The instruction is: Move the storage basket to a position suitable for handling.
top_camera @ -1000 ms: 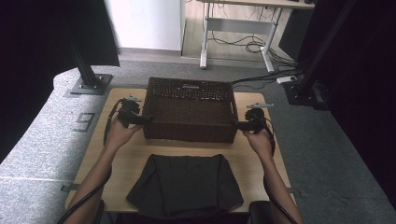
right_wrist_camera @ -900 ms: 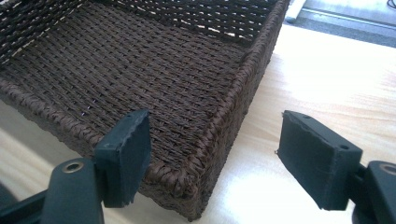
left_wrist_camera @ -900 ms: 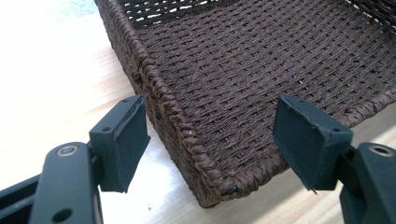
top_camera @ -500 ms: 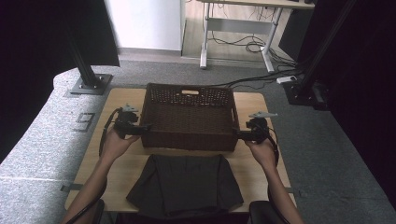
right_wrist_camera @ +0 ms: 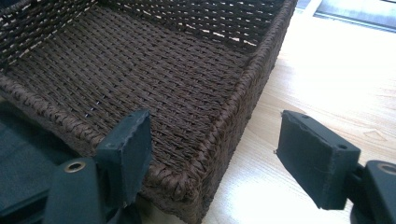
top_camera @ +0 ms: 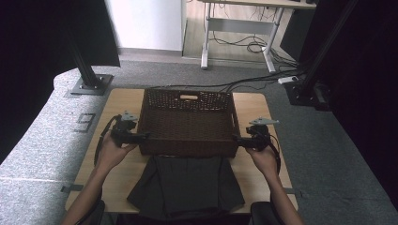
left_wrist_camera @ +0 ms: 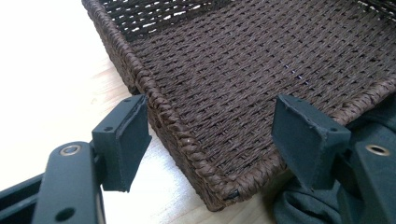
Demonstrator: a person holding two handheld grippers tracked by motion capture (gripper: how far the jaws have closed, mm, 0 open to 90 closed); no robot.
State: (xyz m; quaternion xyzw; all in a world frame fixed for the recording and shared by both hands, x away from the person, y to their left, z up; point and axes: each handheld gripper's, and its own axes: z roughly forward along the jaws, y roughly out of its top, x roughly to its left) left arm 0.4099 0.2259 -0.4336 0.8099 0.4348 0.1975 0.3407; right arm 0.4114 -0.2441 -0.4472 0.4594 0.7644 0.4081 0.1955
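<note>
A brown woven basket [top_camera: 188, 123] sits in the middle of the wooden bench [top_camera: 123, 98]. It is empty, and it has a small handle hole in its far wall. A dark cloth [top_camera: 185, 185] lies flat on the near side of the bench. The near edge of the basket rests on the far edge of the cloth.

The left gripper [top_camera: 141, 137] is at the near left corner of the basket, held by the left hand [top_camera: 111, 152]. In the left gripper view its fingers [left_wrist_camera: 122, 140] are spread wide. The corner of the basket [left_wrist_camera: 224, 93] sits in the gap between them. I cannot tell if they touch it. A bit of cloth [left_wrist_camera: 299, 205] shows by the other finger.

The right gripper [top_camera: 239, 139] is at the near right corner of the basket, held by the right hand [top_camera: 264, 159]. In the right gripper view its fingers [right_wrist_camera: 128, 149] are spread wide too. The corner of the basket [right_wrist_camera: 154, 79] is just inside the gap, near the left finger. The right finger is over the bare bench [right_wrist_camera: 327, 74]. The cloth [right_wrist_camera: 28, 154] shows at the left.
</note>
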